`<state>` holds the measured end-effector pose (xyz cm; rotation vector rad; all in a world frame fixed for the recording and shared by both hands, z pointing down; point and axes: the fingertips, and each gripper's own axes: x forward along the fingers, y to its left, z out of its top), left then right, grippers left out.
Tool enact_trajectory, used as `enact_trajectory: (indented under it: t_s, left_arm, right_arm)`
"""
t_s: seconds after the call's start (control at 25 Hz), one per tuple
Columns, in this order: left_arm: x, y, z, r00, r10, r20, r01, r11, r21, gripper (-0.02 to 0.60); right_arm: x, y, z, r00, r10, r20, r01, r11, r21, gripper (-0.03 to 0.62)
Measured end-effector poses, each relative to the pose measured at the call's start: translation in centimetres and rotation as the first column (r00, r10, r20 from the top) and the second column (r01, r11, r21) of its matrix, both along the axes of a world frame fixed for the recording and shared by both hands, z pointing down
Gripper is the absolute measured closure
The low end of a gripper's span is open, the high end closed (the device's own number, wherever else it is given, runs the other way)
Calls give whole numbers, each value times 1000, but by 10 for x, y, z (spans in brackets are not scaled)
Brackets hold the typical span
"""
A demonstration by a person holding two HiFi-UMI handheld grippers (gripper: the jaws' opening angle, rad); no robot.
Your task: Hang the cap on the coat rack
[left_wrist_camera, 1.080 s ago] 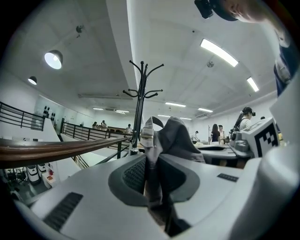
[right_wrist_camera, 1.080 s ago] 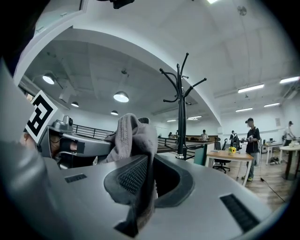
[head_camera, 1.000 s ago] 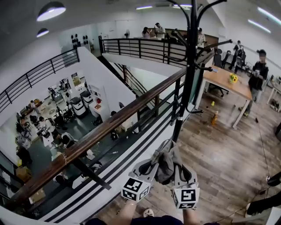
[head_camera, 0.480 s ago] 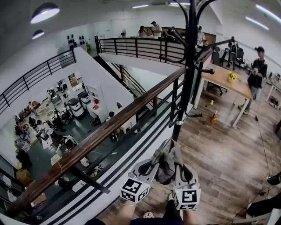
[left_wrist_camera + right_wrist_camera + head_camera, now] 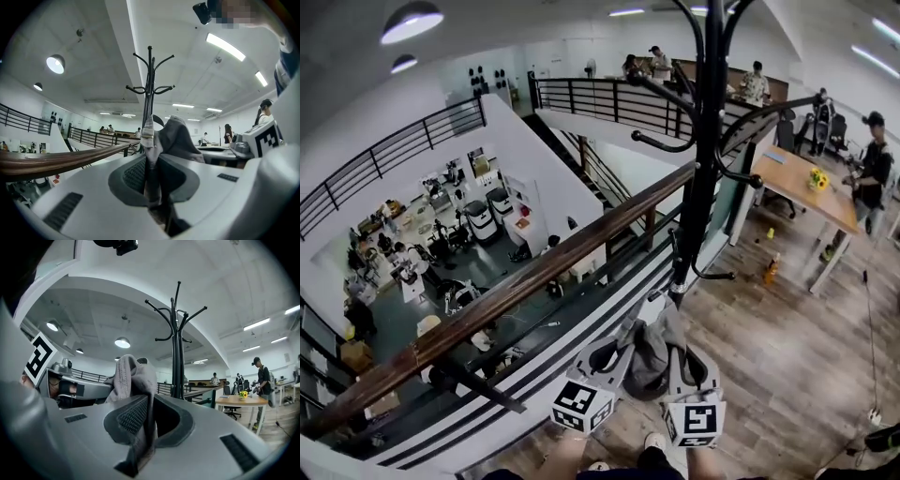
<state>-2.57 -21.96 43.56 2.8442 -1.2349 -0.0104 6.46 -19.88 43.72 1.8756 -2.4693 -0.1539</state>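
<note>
Plainly, the crumpled grey fabric cap [image 5: 654, 349] is pinched by both the left gripper [image 5: 623, 352] and right gripper [image 5: 682, 356], jaws nearly closed on its edges, while the tall black upright coat rack [image 5: 703, 187] stands near at twelve o'clock, hooks above.

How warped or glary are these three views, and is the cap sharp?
Head view: fisheye bows the handrail; cap sharp. Left gripper view: dark rounded corners, ceiling lamp blown out. Right gripper view: same vignette, coat rack crisp against the bright ceiling.
</note>
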Motion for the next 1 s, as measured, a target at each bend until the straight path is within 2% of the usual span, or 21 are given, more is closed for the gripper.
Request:
enact_trajectory:
  t_s: [0.28, 0.6, 0.76, 1.0]
  left_arm:
    - [25, -40, -19, 993, -118, 9, 118, 993, 19, 535]
    - [24, -62, -39, 966, -259, -12, 259, 965, 41, 535]
    - [17, -67, -57, 955, -296, -19, 296, 953, 69, 535]
    - [1, -66, -75, 954, -296, -45, 299, 951, 82, 535]
  right_arm:
    - [27, -47, -21, 994, -112, -15, 112, 993, 33, 553]
    - [23, -74, -45, 968, -240, -75, 245, 966, 80, 553]
    - [16, -80, -64, 962, -264, -72, 271, 955, 121, 553]
    - [1, -80, -83, 965, -255, -63, 262, 952, 157, 553]
